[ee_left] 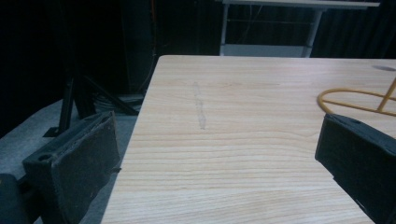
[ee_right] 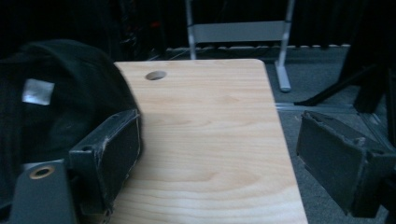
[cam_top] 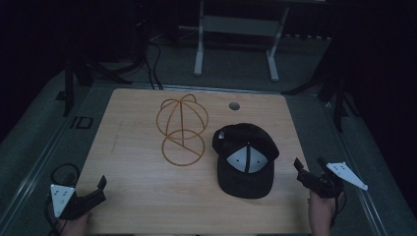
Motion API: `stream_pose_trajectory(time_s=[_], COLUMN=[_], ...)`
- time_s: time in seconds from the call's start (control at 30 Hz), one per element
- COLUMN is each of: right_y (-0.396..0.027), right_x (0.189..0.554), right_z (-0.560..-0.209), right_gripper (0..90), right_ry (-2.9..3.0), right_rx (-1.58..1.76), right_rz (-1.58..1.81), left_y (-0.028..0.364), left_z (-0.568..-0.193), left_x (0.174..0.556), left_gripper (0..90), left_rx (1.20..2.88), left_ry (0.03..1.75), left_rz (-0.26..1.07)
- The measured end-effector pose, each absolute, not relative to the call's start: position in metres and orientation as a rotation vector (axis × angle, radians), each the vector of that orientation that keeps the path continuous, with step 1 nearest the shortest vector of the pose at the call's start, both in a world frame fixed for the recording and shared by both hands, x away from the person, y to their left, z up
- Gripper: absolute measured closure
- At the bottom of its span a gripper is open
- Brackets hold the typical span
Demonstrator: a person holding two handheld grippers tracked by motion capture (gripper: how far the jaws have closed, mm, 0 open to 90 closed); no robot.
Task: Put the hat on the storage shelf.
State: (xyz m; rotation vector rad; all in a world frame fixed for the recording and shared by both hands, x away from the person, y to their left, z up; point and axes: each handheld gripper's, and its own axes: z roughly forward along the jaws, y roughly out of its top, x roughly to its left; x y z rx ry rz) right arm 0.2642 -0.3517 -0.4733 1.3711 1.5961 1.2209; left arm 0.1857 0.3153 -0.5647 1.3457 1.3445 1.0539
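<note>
A pale wood-grain worktop (cam_top: 133,196) with rounded corners carries two things. Left of centre in the high view stands one hat stand (cam_top: 182,130) of thin golden wire: a flat ring for a base, a slanted stem and a dome of crossing hoops above it. Just to its right, lower in the frame, lies one dark fabric baseball cap (cam_top: 246,160), its flat brim toward the bottom edge; a light grey panel with a dark seam down the middle shows at its crown, and a small pale label sits on the upper left of it, too small to read. One round cable hole (cam_top: 234,105) pierces the worktop near its far edge.

The left tool (cam_top: 101,189) sits at the lower left corner of the high view, its jaws wide apart and empty; in the left gripper view the black, rough-edged foam pads (ee_left: 84,163) frame bare wood, with the wire base ring at the right edge. The right tool (cam_top: 309,169) sits at the lower right, just beside the cap's brim, its jaws also wide with nothing between them; a grey three-cornered plate tops each tool.
</note>
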Motion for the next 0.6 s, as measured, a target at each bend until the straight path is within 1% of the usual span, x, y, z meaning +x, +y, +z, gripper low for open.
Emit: stream_pose_trajectory(time_s=[0.07, 0.1, 0.27, 0.37, 0.43, 0.57, 0.6], right_y=[-0.349, -0.345, -0.334, -0.323, -0.316, -0.298, -0.295], right_x=[0.266, 0.269, 0.277, 0.284, 0.289, 0.301, 0.306], right_z=[-0.468, -0.459, -0.437, -0.426, -0.422, -0.422, -0.424], right_gripper=[13.1, 13.1, 12.5, 11.2, 11.1, 11.2, 12.5], right_ry=[1.614, 1.641, 1.701, 1.741, 1.768, 1.883, 1.915], right_rx=[1.357, 1.340, 1.285, 1.253, 1.224, 1.184, 1.186], right_rz=[1.240, 1.258, 1.308, 1.288, 1.311, 1.220, 1.205], left_y=[0.315, 0.313, 0.311, 0.310, 0.310, 0.309, 0.309], left_z=[-0.564, -0.564, -0.563, -0.563, -0.563, -0.563, -0.562], left_x=[0.186, 0.186, 0.185, 0.186, 0.186, 0.186, 0.186], left_gripper=[0.1, 0.1, 0.1, 0.1, 0.1, 0.1, 0.1], left_rx=[1.347, 1.357, 1.367, 1.372, 1.377, 1.385, 1.386], left_ry=[1.344, 1.347, 1.341, 1.346, 1.350, 1.350, 1.351], left_rz=[1.049, 1.037, 1.032, 1.025, 1.021, 1.007, 1.006])
